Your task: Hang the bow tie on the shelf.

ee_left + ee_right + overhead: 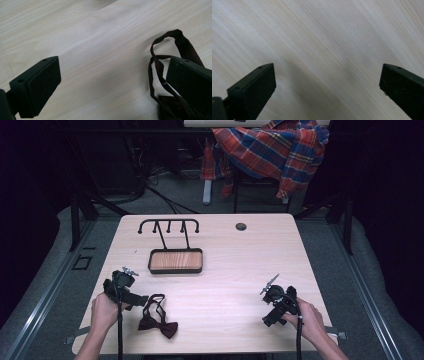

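Bow tie (159,322), maroon, lying at the surface's (230,265) near edge beside my left gripper (131,296), both grippers' fingers standing open and empty, right gripper (274,306) idling well apart; I'm risking snagging its loose strap (160,53) and dragging it off.

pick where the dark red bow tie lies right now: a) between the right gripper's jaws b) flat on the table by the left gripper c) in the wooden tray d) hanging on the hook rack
b: the bow tie lies flat on the table right beside the left gripper, whose jaws stand open with the strap loop next to one of them; the tray holds nothing.
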A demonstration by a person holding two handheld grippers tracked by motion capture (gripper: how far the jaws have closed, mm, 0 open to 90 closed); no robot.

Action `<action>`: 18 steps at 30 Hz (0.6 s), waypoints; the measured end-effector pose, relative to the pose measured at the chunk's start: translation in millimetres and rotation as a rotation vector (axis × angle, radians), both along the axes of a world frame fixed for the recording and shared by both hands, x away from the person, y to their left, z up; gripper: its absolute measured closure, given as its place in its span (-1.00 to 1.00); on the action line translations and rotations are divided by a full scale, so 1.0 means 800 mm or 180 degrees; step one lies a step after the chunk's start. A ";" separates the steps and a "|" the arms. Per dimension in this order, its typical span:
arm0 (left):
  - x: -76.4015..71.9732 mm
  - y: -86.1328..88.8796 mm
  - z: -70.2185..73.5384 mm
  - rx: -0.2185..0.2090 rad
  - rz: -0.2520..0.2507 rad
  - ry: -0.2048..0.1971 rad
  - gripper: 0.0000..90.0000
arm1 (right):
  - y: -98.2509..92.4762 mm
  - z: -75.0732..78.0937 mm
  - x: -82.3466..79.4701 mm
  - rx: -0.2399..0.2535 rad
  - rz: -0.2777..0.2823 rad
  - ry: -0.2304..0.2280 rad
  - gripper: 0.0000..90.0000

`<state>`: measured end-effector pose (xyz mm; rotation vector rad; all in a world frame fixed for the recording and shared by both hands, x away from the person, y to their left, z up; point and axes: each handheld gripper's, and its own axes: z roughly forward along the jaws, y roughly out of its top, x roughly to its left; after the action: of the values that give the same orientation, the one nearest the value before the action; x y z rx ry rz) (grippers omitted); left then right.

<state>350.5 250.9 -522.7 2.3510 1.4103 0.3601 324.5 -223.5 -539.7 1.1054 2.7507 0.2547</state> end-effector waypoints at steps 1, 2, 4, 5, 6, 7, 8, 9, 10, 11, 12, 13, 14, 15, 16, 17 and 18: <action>-0.001 0.001 0.000 -0.0098 -0.0008 0.0013 -1.00 | 0.002 0.002 -0.002 -0.0080 0.0058 0.0003 -0.96; -0.002 0.002 0.000 -0.0182 -0.0014 0.0030 -1.00 | 0.004 0.003 -0.003 -0.0112 0.0083 0.0015 -0.95; -0.005 0.001 0.002 -0.0196 0.0001 0.0023 -1.00 | 0.007 0.003 -0.008 -0.0139 0.0151 0.0016 -0.95; -0.006 0.001 0.003 -0.0207 0.0014 0.0005 -1.00 | 0.008 0.004 -0.009 -0.0168 0.0159 0.0008 -0.95; -0.007 0.001 0.004 -0.0209 0.0020 -0.0006 -1.00 | 0.008 0.003 -0.010 -0.0177 0.0178 0.0003 -0.95; -0.007 0.001 0.005 -0.0201 0.0006 -0.0008 -1.00 | 0.009 0.004 -0.010 -0.0228 0.0191 -0.0012 -0.94; -0.008 0.000 0.005 -0.0196 0.0000 -0.0005 -1.00 | 0.010 0.005 -0.010 -0.0239 0.0190 -0.0032 -0.93; -0.008 0.001 0.005 -0.0197 0.0016 -0.0009 -1.00 | 0.010 0.005 -0.009 -0.0212 0.0206 -0.0005 -0.93; -0.008 0.001 0.005 -0.0206 0.0037 0.0002 -1.00 | 0.011 0.004 -0.009 -0.0187 0.0199 -0.0007 -0.93; -0.006 0.002 0.004 -0.0205 0.0020 0.0034 -1.00 | 0.012 0.004 -0.009 -0.0172 0.0202 -0.0002 -0.92; -0.005 0.002 0.003 -0.0215 0.0025 0.0039 -1.00 | 0.013 0.004 -0.009 -0.0164 0.0187 -0.0026 -0.92; -0.004 0.003 0.003 -0.0210 0.0031 0.0041 -1.00 | 0.014 0.005 -0.008 -0.0205 0.0224 -0.0029 -0.91; -0.003 0.002 0.003 -0.0214 0.0043 0.0043 -1.00 | 0.014 0.004 -0.007 -0.0211 0.0237 -0.0020 -0.91; -0.002 0.002 0.002 -0.0223 0.0035 0.0052 -1.00 | 0.014 0.003 -0.007 -0.0184 0.0232 -0.0010 -0.91; -0.002 0.002 0.002 -0.0223 0.0035 0.0052 -1.00 | 0.014 0.003 -0.006 -0.0189 0.0222 0.0009 -0.89; -0.002 0.001 0.000 -0.0190 0.0004 0.0074 -1.00 | 0.013 0.002 -0.005 -0.0145 0.0180 0.0024 -0.87; -0.003 0.001 0.000 -0.0184 -0.0015 0.0088 -1.00 | 0.012 0.003 -0.004 -0.0180 0.0178 0.0017 -0.87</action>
<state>347.9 251.5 -522.7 2.3211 1.4084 0.2829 321.4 -213.5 -537.3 1.0178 2.7781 0.1804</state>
